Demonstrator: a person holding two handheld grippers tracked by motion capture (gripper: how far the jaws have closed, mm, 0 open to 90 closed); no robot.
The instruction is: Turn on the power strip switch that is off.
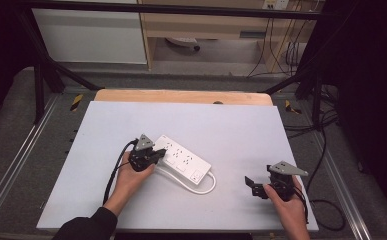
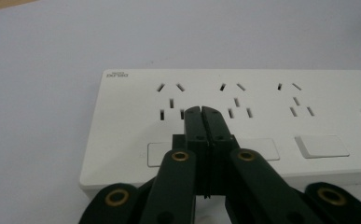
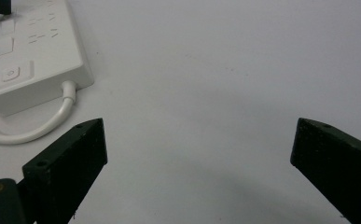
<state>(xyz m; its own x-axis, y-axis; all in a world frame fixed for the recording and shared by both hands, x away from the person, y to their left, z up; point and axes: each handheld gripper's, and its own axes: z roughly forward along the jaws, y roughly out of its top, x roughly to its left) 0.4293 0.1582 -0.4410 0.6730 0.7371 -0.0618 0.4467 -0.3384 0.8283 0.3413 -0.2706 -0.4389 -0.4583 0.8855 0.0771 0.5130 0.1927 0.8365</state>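
Note:
A white power strip (image 1: 183, 159) with three socket groups and rocker switches lies slantwise in the middle of the white table top (image 1: 231, 125). Its white cable (image 1: 206, 187) loops along its near side. My left gripper (image 1: 160, 156) is shut with nothing between its jaws. In the left gripper view the closed tips (image 2: 201, 111) hover over the strip (image 2: 271, 93), between the first and second socket groups; I cannot tell whether they touch it. My right gripper (image 1: 252, 186) rests open at the front right, apart from the strip. In the right gripper view its wide jaws (image 3: 199, 135) frame bare table, with the strip's switch end (image 3: 38, 46) and cable (image 3: 52, 123) at the upper left.
A wooden strip (image 1: 181, 96) runs along the table's far edge. Black frame legs (image 1: 41, 75) and loose cables (image 1: 326, 150) lie on the grey floor around the table. Bare white surface spreads to the right of the strip and behind it.

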